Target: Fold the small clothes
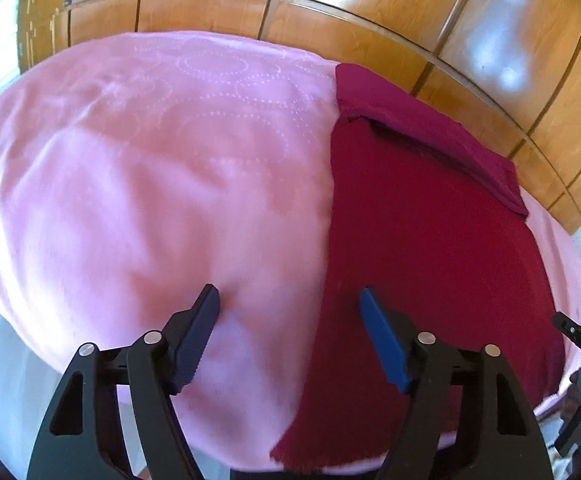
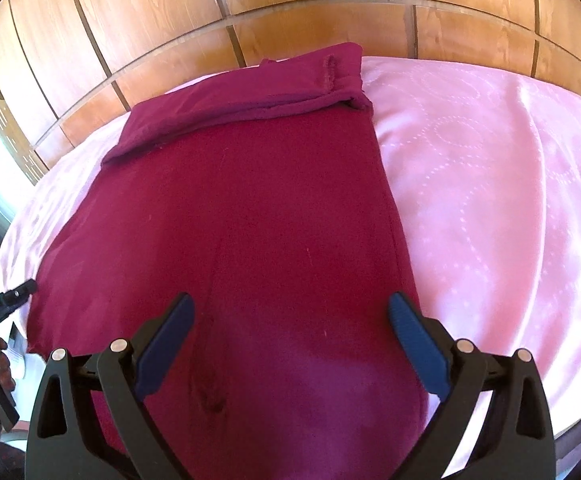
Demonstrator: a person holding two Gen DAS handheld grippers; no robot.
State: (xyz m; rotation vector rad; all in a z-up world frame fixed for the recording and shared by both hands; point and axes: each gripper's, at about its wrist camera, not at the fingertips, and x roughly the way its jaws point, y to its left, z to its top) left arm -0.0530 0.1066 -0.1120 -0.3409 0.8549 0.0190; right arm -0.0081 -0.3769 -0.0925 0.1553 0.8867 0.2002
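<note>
Maroon garment [image 2: 250, 220] lies flat along the bed's [image 2: 490, 200] side edge, far end folded over. Our left gripper [image 1: 290, 332] and right gripper [image 2: 290, 340] fingers released, empty. We'd pinch both near corners evenly, fold forward.

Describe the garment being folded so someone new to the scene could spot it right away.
Start at the pink bedspread in front of the wood-panelled wall. On it lies a dark red garment, spread flat in a long rectangle. Its far end is folded back into a thick band, and it is the only dark cloth on the pale pink cover.
</note>
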